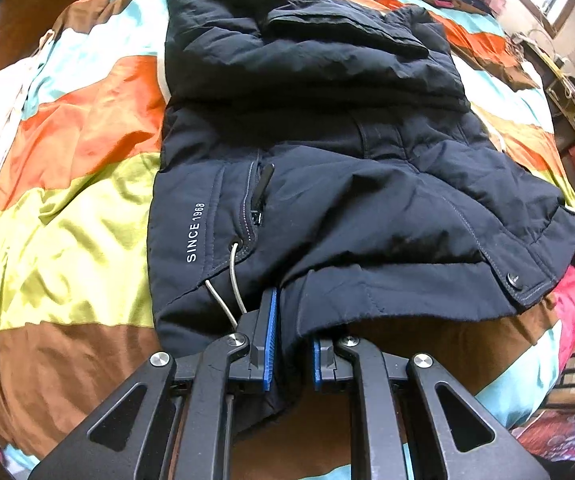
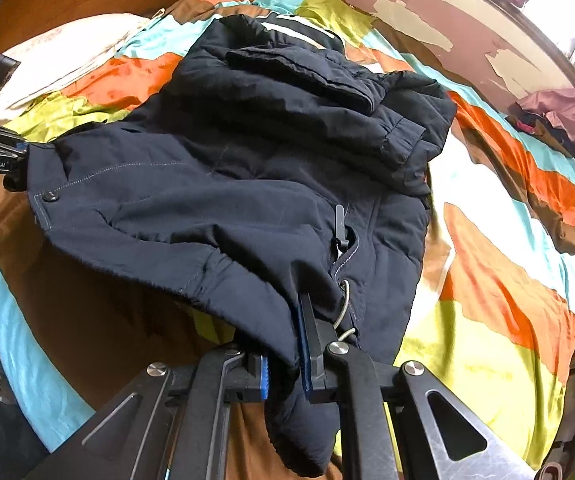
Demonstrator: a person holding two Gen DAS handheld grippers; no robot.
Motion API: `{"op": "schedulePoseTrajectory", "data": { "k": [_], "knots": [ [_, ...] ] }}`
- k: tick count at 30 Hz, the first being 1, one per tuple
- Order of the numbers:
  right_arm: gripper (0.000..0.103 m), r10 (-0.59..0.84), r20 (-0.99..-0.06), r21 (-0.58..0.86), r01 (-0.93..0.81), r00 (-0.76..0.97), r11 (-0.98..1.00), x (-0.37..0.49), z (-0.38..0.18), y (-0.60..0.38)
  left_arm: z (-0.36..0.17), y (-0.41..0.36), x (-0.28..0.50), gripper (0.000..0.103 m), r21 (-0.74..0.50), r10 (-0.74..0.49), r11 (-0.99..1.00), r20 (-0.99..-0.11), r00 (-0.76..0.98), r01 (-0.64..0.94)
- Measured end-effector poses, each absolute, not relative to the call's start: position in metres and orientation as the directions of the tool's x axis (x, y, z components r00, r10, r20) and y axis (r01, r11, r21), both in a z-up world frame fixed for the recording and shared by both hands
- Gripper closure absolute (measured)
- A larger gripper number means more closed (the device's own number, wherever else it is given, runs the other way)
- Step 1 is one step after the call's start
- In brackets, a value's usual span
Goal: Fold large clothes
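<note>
In the left wrist view, I am clamping the near hem of the navy jacket (image 1: 307,152) between the blue pads of my left gripper (image 1: 292,344); cloth is filling the gap between the jaws. The jacket is lying across the striped quilt (image 1: 67,200), sleeves already folded over the chest at the far end, a grey drawcord (image 1: 233,280) hanging just left of my grip. At the far right edge, part of the other tool is touching the hem corner.

In the right wrist view, I am gripping the hem with my right gripper (image 2: 285,364), jaws closed on a bunched fold beside the zip pocket (image 2: 341,232). The hem is lifting off the quilt.

I judge I am starting the bottom-to-top fold. Next I should be raising both corners evenly and carrying them far, toward the collar, keeping the padded cloth taut so the sleeves stay tucked.
</note>
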State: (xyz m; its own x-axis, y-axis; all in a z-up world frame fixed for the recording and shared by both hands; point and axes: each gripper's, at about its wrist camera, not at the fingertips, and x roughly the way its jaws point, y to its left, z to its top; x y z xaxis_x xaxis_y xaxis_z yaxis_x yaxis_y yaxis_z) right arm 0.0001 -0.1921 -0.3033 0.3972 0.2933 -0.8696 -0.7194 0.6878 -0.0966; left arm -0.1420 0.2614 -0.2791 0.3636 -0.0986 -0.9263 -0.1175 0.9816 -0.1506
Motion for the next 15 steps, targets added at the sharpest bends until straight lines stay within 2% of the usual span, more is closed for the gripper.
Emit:
{"op": "schedulePoseTrajectory", "data": {
  "k": [9, 15],
  "knots": [
    [0.092, 0.339, -0.873, -0.019, -0.719, 0.35, 0.694, 0.011, -0.301, -0.197, -0.272, 0.26, -0.136, 0.092, -0.145, -0.074, 0.973, -0.933, 0.352, -0.18],
    [0.092, 0.361, -0.865, -0.015, -0.739, 0.347, 0.674, 0.017, -0.3, -0.196, -0.27, 0.261, -0.134, 0.092, -0.143, -0.061, 0.968, -0.932, 0.357, -0.209]
  ]
}}
